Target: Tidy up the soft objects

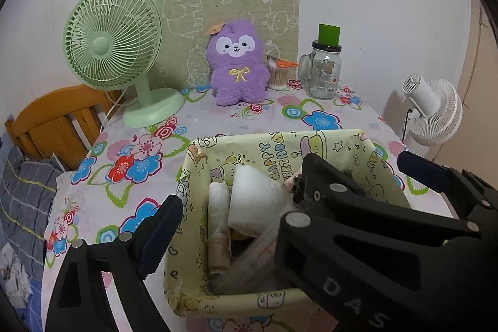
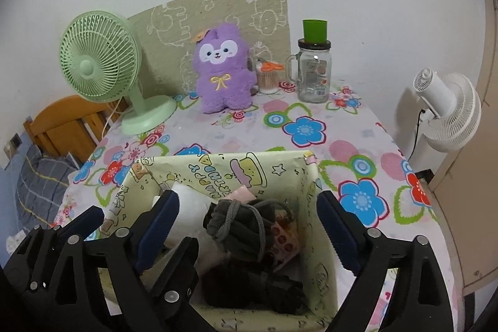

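In the left wrist view, the left gripper (image 1: 239, 207) hangs over the near edge of a fabric storage box (image 1: 339, 142) printed with yellow cartoon figures, its jaws spread wide with nothing between the pads; one finger sits outside the box's left wall, and the other black fingers at right belong partly to the right gripper (image 1: 351, 176) crossing in. Inside the box stand a white folded cloth bundle (image 1: 256, 192) and a slimmer white roll (image 1: 219, 209), both upright against the left side; they look light and squashy and should be pinched across the thick middle, not at a loose corner. Far across the flowered tablecloth (image 1: 218, 120) a purple plush toy (image 1: 238, 64) sits upright, between a green desk fan (image 1: 112, 42) on the left and a glass mug jar (image 1: 325, 70) on the right. In the right wrist view, the right gripper (image 2: 249, 226) also gapes wide and empty, straddling a dark grey drawstring pouch (image 2: 239, 226) that lies on top of other dark fabric in the box. The pouch seems limp and light; its bunched body offers a surer hold than the cord. The plush toy, judged soft and bulky, would best be taken around its torso, and the jar close beside it could be knocked.
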Demonstrator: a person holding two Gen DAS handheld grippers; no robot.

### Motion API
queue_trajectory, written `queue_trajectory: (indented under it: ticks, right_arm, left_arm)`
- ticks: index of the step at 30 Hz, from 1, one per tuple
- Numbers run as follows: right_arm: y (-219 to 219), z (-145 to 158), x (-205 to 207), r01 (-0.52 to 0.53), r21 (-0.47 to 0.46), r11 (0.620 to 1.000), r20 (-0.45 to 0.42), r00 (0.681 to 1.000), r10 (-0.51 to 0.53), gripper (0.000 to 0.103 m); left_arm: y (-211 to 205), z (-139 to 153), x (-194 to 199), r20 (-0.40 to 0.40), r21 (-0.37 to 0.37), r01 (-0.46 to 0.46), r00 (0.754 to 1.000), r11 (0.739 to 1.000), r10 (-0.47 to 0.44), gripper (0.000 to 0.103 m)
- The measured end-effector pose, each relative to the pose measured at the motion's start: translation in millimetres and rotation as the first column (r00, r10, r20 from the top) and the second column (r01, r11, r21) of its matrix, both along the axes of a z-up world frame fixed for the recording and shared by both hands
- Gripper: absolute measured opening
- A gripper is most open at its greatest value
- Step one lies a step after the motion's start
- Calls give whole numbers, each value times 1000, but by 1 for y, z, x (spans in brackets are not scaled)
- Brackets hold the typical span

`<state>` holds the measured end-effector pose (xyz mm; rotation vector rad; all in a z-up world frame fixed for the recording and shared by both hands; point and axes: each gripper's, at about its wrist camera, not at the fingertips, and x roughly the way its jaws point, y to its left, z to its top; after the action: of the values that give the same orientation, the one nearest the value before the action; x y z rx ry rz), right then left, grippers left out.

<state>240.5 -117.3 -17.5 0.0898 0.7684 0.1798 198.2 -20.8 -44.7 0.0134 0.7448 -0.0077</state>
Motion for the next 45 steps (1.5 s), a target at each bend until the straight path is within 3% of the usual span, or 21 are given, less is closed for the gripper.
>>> queue_trajectory:
  ticks: [11,29,45]
  right_arm:
    - [-14,10,-27,14,-8,1000,21,1000,-13,95]
    - [-34,46,-92,47,-47,998,131,991,-41,96]
    - [-51,85,-165,68,-15,998,245,967,-62,100]
  left_arm:
    - [-1,5,-21,-9,-28,-3,1000,1000,3,93]
    - [5,39,-78,87,-32,-27,996,999,30,96]
    - [25,74,-152,207,-27,-74,975,997,78,103]
